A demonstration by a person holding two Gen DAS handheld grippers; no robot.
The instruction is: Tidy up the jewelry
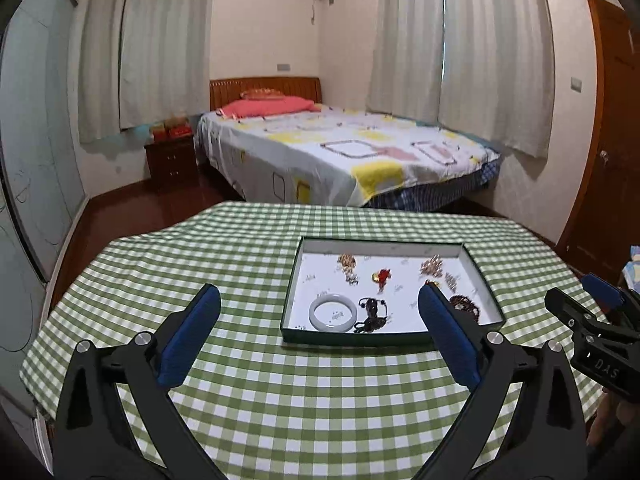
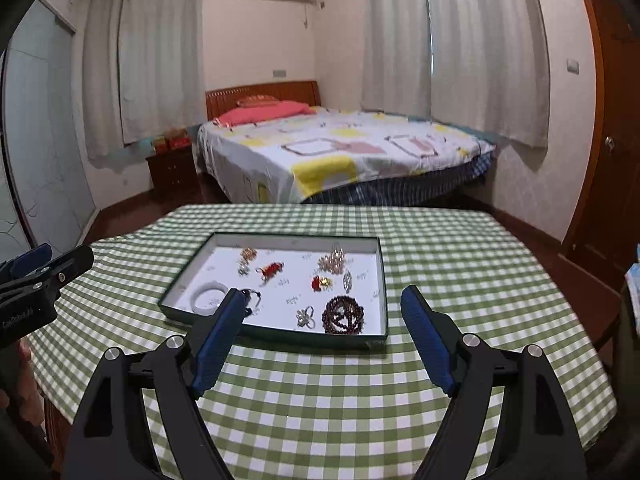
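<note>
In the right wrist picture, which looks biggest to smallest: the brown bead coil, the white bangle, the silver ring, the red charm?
1. Brown bead coil, clearly the largest.
2. White bangle, though a finger hides part of it.
3 and 4. Silver ring and red charm look about alike; the ring lies nearer the camera, so I won't rank them.

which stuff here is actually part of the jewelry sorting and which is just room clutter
Part of the job:
- tray
- white bangle
- dark bead bracelet
- red charm
- silver ring
- left claw, right claw, both open

Just lying about:
- bed
- nightstand
- checked tablecloth
</note>
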